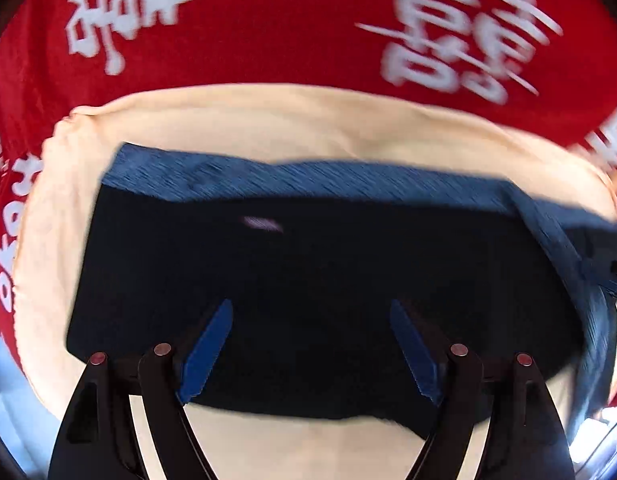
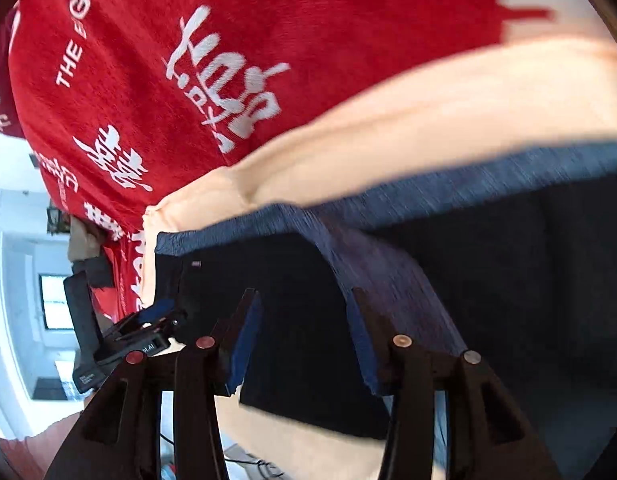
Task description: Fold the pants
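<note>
- Two grippers hang over dark navy pants (image 1: 308, 280), which lie folded with a lighter blue band (image 1: 308, 178) along the far edge.
- Pants rest on a cream cloth (image 1: 268, 120) spread over a red cover (image 1: 288, 28) printed with white characters.
- Left gripper (image 1: 310, 350) points straight down, jaws spread wide, nothing between its blue pads.
- Right gripper (image 2: 304, 340) stands partly open above the pants' near corner, gripping nothing; the view is blurred.

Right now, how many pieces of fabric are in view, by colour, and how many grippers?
Dark navy pants: 1
Cream cloth under them: 1
Red blanket with white lettering: 1
Grippers: 2, left gripper, right gripper
Total: 5
</note>
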### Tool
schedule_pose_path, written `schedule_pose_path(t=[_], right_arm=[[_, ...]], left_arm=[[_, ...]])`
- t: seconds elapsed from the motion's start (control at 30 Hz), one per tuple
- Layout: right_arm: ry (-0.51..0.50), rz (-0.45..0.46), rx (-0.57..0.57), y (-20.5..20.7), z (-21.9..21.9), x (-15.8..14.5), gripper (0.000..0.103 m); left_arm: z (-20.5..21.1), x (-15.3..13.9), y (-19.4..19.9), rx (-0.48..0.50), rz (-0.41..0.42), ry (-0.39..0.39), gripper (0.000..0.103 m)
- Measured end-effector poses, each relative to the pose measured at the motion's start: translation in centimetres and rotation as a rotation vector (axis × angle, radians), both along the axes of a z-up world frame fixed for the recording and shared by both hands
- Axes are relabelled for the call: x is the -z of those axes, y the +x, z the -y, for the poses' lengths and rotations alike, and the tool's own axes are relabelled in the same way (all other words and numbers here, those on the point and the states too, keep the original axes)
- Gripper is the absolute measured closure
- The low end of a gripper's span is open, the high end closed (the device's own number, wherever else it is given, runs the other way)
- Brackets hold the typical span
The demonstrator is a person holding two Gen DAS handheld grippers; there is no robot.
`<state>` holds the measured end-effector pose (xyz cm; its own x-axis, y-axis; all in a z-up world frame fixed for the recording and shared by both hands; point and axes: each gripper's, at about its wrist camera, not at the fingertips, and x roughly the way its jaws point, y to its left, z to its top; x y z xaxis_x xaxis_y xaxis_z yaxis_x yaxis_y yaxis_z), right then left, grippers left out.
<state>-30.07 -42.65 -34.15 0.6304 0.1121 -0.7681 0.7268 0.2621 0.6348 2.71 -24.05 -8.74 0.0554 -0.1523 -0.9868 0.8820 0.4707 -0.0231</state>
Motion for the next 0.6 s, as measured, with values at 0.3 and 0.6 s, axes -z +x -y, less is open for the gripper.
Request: schedule_pose_path(t=[0.3, 0.6], right_arm=[[0.061, -0.093, 0.351, -15.2, -11.7, -0.4, 0.050], [0.090, -0.189, 0.611, -27.1, -19.5, 1.9, 0.050]], left_arm=[[-0.6, -0.4, -14.4, 0.294, -0.227, -0.053, 0.021], [1.9, -0.8, -24.7, 0.448, -0.369, -0.060, 0.021]])
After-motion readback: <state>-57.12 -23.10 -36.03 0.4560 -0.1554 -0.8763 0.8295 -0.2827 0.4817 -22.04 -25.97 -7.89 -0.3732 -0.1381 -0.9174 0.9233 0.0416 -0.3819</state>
